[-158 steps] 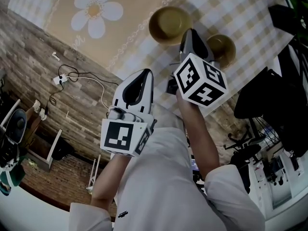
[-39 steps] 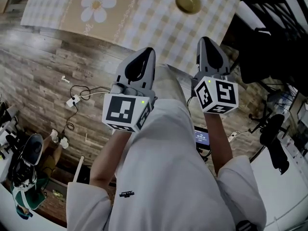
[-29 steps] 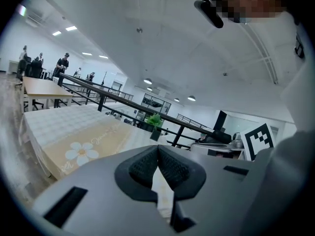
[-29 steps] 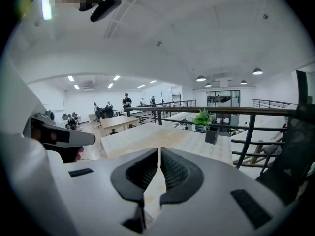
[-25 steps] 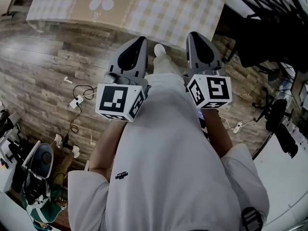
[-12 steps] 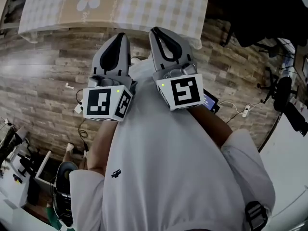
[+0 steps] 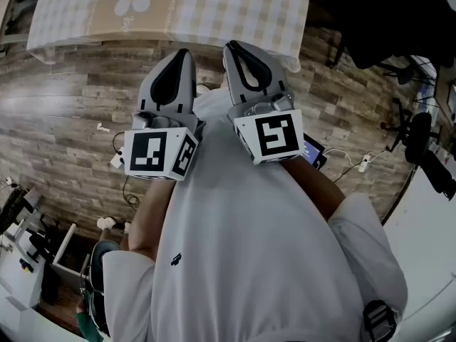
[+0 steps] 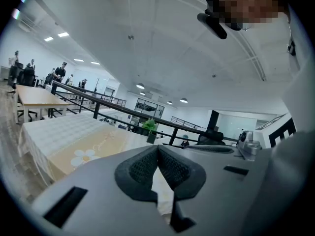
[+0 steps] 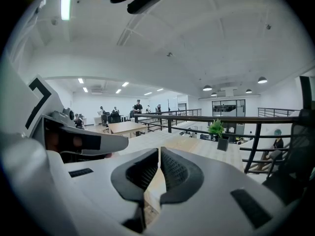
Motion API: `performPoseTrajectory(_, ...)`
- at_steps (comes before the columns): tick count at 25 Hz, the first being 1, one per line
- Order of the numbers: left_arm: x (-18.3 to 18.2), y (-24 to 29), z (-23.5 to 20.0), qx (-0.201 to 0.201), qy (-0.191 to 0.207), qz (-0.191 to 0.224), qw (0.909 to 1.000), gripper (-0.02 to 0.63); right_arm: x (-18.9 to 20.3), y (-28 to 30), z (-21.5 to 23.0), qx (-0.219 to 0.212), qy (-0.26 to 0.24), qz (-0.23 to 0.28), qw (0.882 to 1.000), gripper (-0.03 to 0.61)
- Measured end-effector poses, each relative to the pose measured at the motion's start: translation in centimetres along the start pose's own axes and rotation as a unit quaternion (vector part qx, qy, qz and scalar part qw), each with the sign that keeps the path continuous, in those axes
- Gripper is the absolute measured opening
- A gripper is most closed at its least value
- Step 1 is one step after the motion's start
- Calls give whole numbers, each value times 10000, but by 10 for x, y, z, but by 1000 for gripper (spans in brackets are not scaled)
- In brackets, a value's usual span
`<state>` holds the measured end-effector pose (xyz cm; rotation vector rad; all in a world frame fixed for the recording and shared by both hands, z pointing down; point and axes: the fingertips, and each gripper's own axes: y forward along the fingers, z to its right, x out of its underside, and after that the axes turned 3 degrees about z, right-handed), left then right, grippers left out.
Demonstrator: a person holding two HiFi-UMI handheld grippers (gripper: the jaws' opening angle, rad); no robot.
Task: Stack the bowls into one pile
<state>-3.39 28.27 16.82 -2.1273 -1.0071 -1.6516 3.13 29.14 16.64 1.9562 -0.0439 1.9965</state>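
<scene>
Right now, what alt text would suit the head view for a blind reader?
Seen from above, a person in a white shirt holds the left tool and right tool shut near the chest, standing on a wood floor short of a checked tablecloth. No bowls in view.

We cannot pick out the bowls in any view; only the checked tablecloth's (image 7: 235,9) near end shows.

The hand-held gripper (image 9: 159,151), jaws closed tip to tip, apparently empty, faces a potted plant (image 9: 217,130).
</scene>
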Motion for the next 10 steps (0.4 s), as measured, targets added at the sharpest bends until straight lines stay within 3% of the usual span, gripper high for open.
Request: performPoseTrajectory(10, 4, -10, -12, 26, -112, -4, 9999, 21, 12, 2, -13, 22, -56, -210, 9998, 38)
